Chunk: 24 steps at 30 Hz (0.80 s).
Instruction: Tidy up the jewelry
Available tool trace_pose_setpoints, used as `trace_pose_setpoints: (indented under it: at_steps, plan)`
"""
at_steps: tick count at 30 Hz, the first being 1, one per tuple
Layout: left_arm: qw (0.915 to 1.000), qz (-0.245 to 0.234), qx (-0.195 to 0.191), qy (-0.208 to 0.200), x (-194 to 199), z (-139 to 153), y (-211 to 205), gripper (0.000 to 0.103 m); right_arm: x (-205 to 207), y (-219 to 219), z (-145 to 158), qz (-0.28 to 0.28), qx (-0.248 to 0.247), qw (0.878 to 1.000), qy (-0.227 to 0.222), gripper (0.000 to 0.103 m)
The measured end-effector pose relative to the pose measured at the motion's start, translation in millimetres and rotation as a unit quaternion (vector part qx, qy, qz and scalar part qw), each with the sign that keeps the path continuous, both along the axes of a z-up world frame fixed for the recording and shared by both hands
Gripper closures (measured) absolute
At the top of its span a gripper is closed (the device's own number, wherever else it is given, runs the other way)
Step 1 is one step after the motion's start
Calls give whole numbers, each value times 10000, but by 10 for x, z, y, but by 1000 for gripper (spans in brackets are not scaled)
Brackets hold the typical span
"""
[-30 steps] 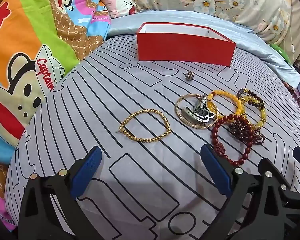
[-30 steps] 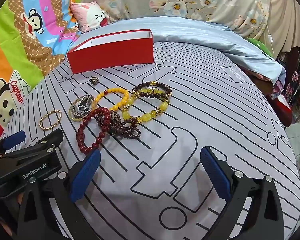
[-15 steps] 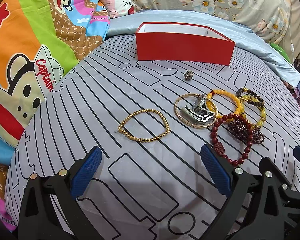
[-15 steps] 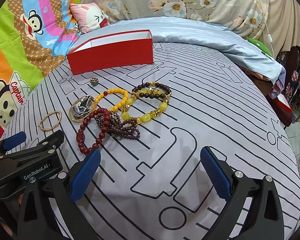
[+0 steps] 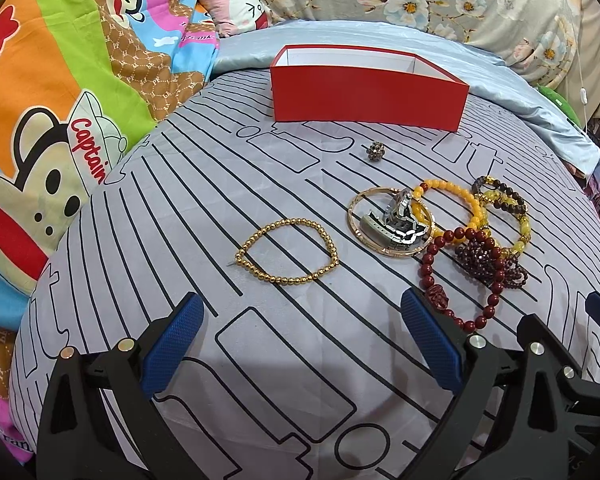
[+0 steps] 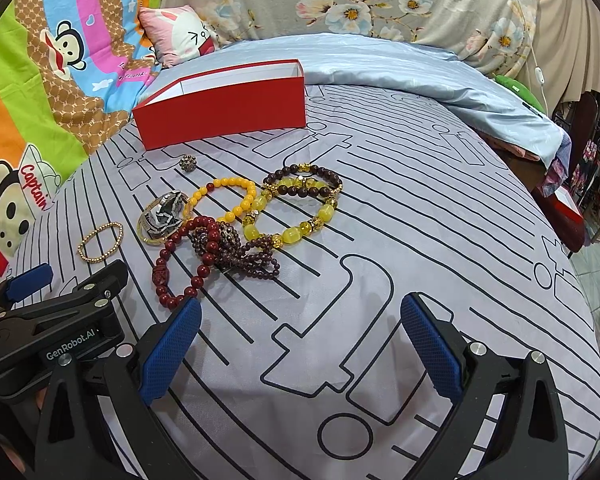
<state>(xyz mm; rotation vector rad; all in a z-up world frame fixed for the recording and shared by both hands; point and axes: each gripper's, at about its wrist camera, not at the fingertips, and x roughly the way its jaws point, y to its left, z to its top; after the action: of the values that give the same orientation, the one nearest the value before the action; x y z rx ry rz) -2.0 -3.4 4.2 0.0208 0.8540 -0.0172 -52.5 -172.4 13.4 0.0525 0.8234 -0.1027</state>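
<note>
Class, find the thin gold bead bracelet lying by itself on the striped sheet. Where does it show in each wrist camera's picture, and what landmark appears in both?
Left wrist view: gold bead bracelet lies near the picture's middle, left of the tangled pile.
Right wrist view: the same bracelet sits small at the left edge, above the left gripper.
Shared landmark: the red box behind the jewelry.

red box (image 5: 366,96) floor hidden, watch (image 5: 400,220) blurred

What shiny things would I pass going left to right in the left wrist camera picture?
Gold bead bracelet → gold bangle → dark red bead bracelet.
</note>
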Motion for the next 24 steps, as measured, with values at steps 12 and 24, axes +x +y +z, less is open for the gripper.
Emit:
trace_pose_setpoints:
  at_steps: [12, 24]
  plan:
    - [10000, -10, -14, 9, 13, -1, -21, 9, -8, -9, -3, -11, -3, 10000, -1, 7]
    - [10000, -7, -13, -3, 12, 0, -12, 9, -5, -12, -3, -7, -2, 10000, -2, 7]
